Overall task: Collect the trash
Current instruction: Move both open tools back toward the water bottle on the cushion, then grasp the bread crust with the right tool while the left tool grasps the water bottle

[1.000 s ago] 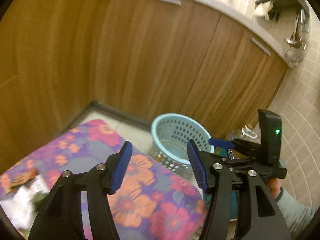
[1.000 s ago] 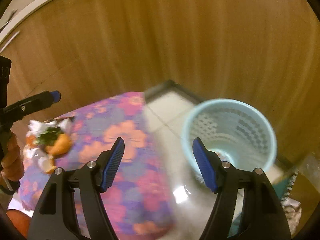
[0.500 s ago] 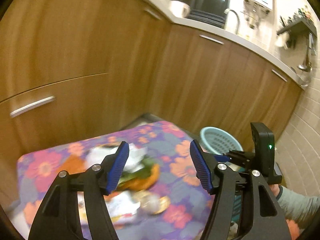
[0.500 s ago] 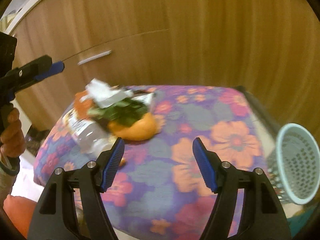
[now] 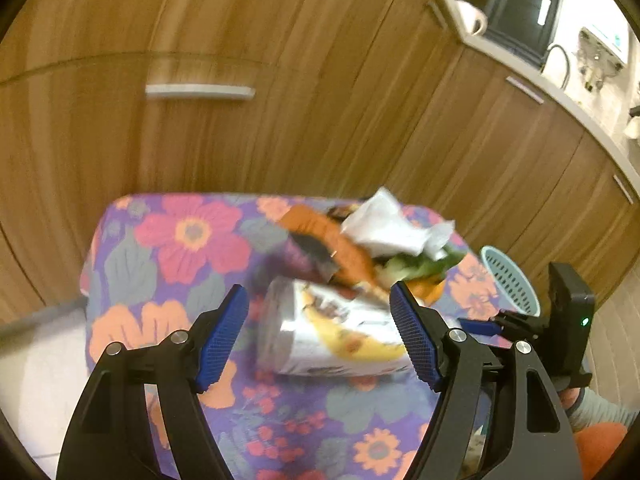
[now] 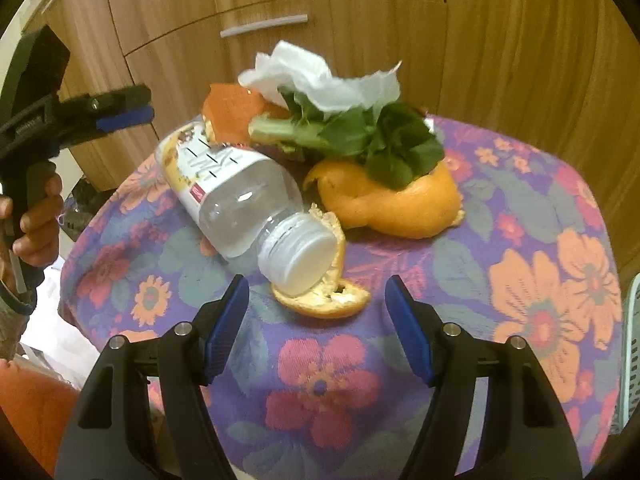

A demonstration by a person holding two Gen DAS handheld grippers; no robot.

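1. Wooden cabinet doors [image 6: 360,8] stand behind a low surface that wears a flowered cloth [image 6: 540,280], and on this cloth I see my heap of trash.
2. From my right gripper [image 6: 316,320] I look down on the cloth; its blue pads stand wide apart and I hold nothing between them.
3. Just beyond this gripper lies a small piece of orange peel [image 6: 320,300], and the white cap of a plastic bottle [image 6: 240,188] rests on it.
4. This bottle lies on its side, with the cap toward me and the labelled end toward the cabinets.
5. Beside the bottle sits a bigger orange peel [image 6: 392,204], with green leaves [image 6: 380,140] on top of it.
6. Above the leaves I see a crumpled white tissue [image 6: 320,80], and an orange carton piece [image 6: 232,114] leans at the bottle's far end.
7. My left gripper [image 5: 320,332] is opening its jaws at this moment; the bottle's base [image 5: 332,328] appears between the pads, but they do not press on it.
8. In the right wrist view this left gripper shows at the left edge, and a hand [image 6: 38,216] holds its grip.
9. Past the cloth, on the floor near the cabinets, stands a light blue basket [image 5: 510,280], well apart from the heap.
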